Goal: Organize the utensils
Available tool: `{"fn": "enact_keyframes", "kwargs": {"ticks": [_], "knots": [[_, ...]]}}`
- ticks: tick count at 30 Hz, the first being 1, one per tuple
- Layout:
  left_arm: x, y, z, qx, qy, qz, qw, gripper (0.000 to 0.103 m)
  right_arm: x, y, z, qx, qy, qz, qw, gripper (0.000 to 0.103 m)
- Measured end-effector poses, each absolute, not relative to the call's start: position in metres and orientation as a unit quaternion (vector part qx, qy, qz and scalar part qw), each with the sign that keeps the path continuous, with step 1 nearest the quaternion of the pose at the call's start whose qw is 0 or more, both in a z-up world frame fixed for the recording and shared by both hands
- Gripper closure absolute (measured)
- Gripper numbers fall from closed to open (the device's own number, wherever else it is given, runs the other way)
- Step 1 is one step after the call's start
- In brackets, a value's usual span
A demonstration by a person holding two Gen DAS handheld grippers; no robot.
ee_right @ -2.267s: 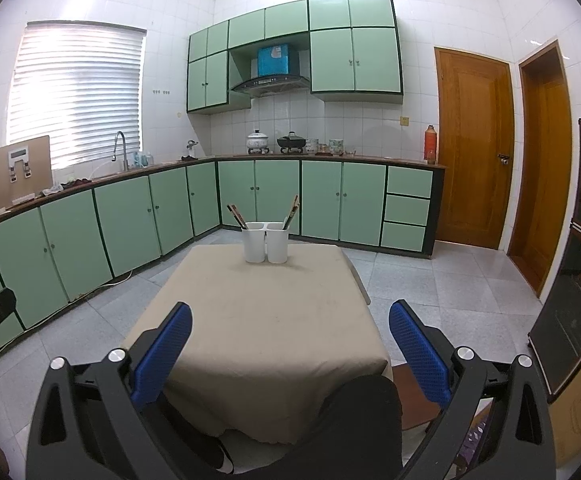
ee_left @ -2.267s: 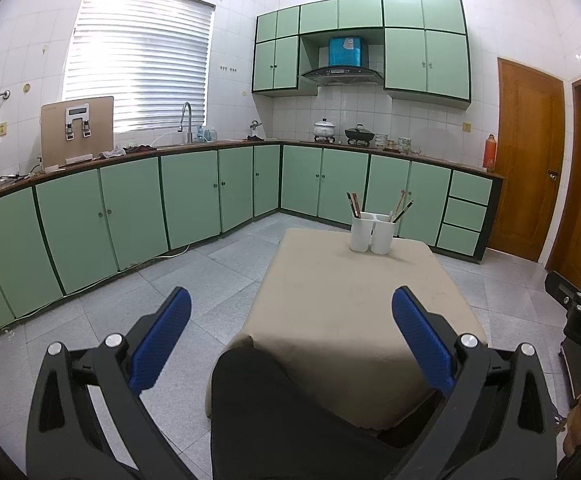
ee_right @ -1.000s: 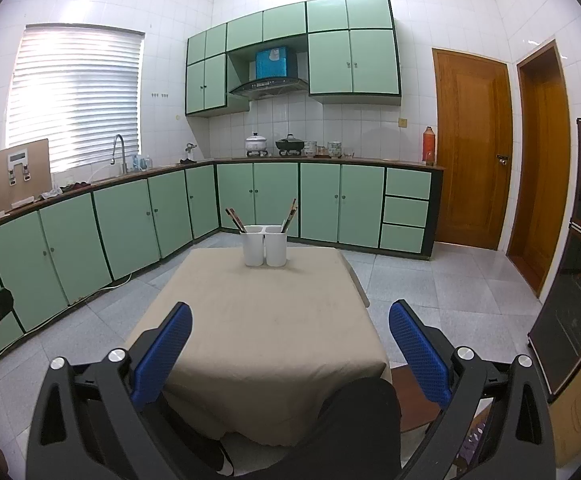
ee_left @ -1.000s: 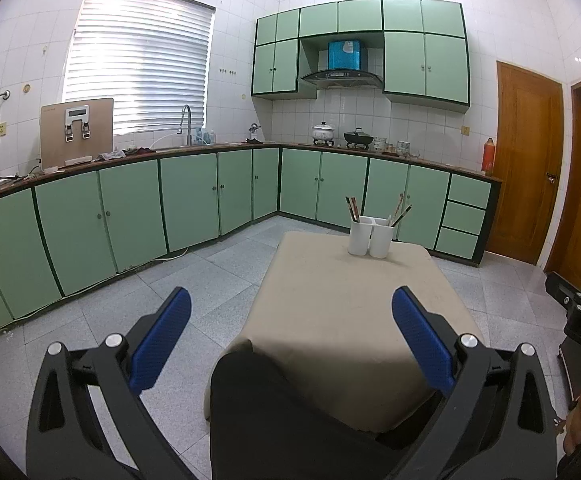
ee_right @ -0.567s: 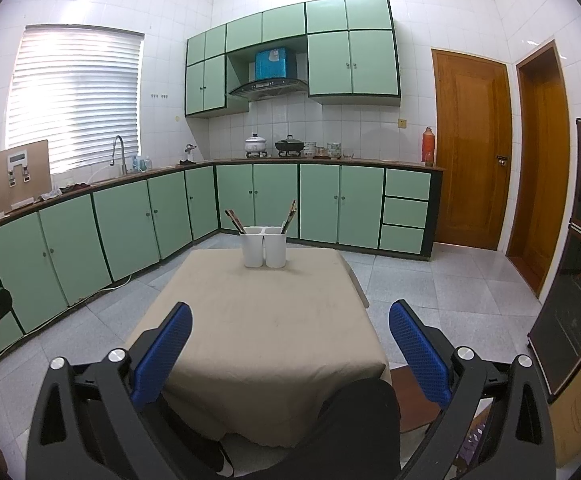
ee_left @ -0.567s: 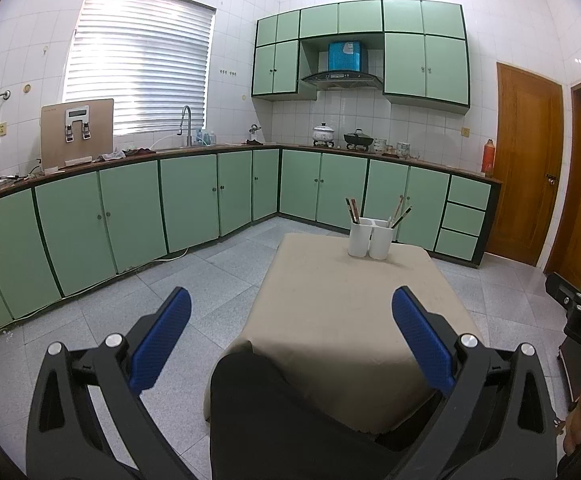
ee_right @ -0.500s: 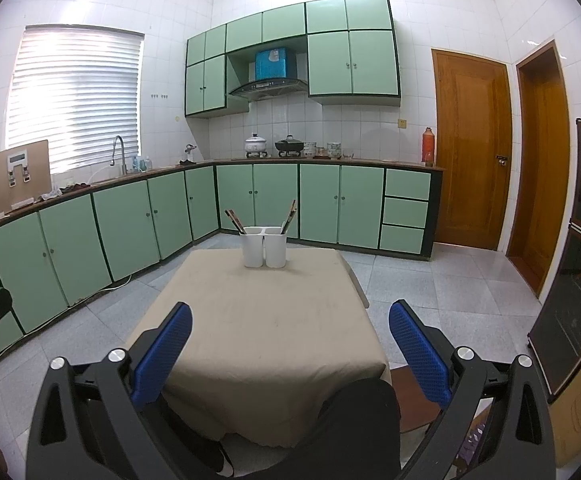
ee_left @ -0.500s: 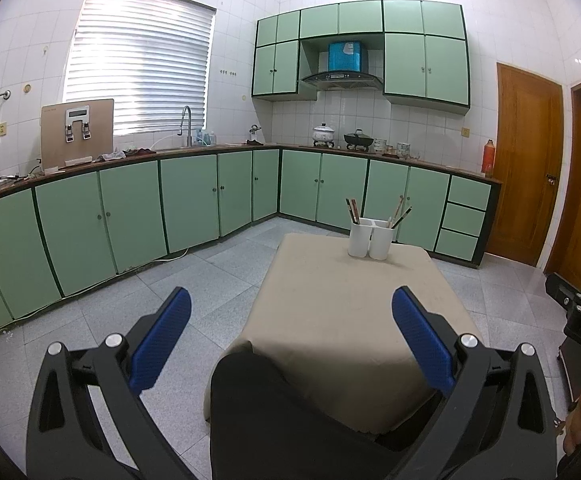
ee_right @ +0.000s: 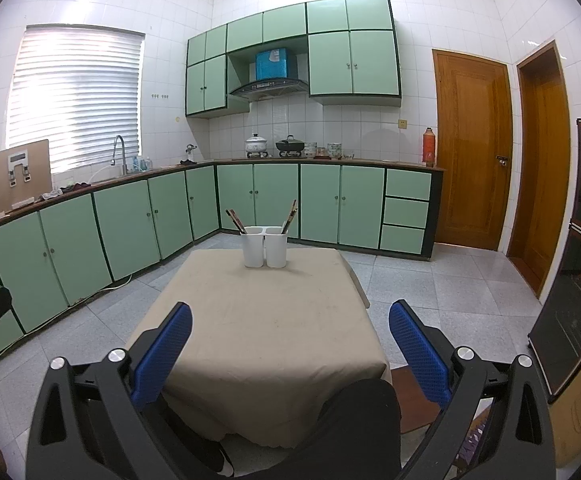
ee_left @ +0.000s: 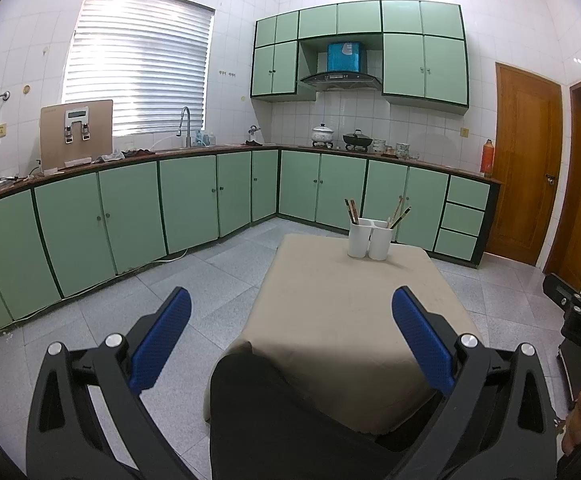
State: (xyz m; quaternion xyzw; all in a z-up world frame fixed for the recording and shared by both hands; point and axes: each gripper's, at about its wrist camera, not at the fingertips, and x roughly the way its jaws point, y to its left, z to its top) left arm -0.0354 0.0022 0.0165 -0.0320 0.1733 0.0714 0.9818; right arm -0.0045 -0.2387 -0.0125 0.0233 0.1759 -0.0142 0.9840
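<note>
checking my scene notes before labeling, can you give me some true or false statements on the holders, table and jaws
1. Two white utensil holders stand side by side, touching, at the far end of the table. True.
2. The right gripper is shut on a chopstick. False: its jaws are open and empty.
3. Both holders contain chopsticks. True.
4. The left gripper is touching the holders. False: it hangs open at the near end, well short of them.
5. The table is bare wood. False: a beige cloth covers it.
</note>
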Motion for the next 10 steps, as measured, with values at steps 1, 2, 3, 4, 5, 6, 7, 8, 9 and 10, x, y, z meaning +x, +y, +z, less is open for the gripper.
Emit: {"fn": "enact_keyframes", "kwargs": {"ticks": [1, 2, 3, 4, 5, 6, 7, 8, 9, 10], "knots": [[-0.0361, 0.0038, 0.0167, -0.032, 0.173, 0.071, 0.982, 0.005, -0.0044, -0.2385, -0.0126, 0.023, 0.176, -0.014, 0.984, 0.006], [-0.0362, 0.0038, 0.0166, -0.032, 0.174, 0.073, 0.982, 0.005, -0.0044, -0.2378, -0.0122, 0.023, 0.176, -0.014, 0.984, 0.006], [-0.0361, 0.003, 0.017, -0.032, 0.173, 0.074, 0.982, 0.005, -0.0045, -0.2368, -0.0121, 0.023, 0.176, -0.014, 0.984, 0.006], [-0.0366, 0.0035, 0.0175, -0.031, 0.173, 0.075, 0.982, 0.005, -0.0043, -0.2374, -0.0121, 0.023, 0.176, -0.015, 0.984, 0.006], [-0.0368, 0.0032, 0.0184, -0.031, 0.172, 0.076, 0.982, 0.005, -0.0042, -0.2371, -0.0122, 0.023, 0.176, -0.014, 0.984, 0.006], [-0.0372, 0.0032, 0.0187, -0.03, 0.171, 0.076, 0.982, 0.005, -0.0043, -0.2379, -0.0122, 0.023, 0.176, -0.014, 0.984, 0.006], [-0.0371, 0.003, 0.019, -0.031, 0.17, 0.077, 0.982, 0.005, -0.0043, -0.2375, -0.0121, 0.023, 0.176, -0.014, 0.984, 0.006], [-0.037, 0.0024, 0.0196, -0.031, 0.17, 0.078, 0.982, 0.005, -0.0043, -0.238, -0.0121, 0.023, 0.176, -0.014, 0.984, 0.006], [-0.0368, 0.0025, 0.0196, -0.031, 0.17, 0.077, 0.982, 0.005, -0.0039, -0.2377, -0.0119, 0.023, 0.176, -0.015, 0.984, 0.006], [-0.0372, 0.003, 0.0192, -0.032, 0.17, 0.077, 0.982, 0.005, -0.004, -0.2373, -0.0116, 0.024, 0.176, -0.015, 0.984, 0.006]]}}
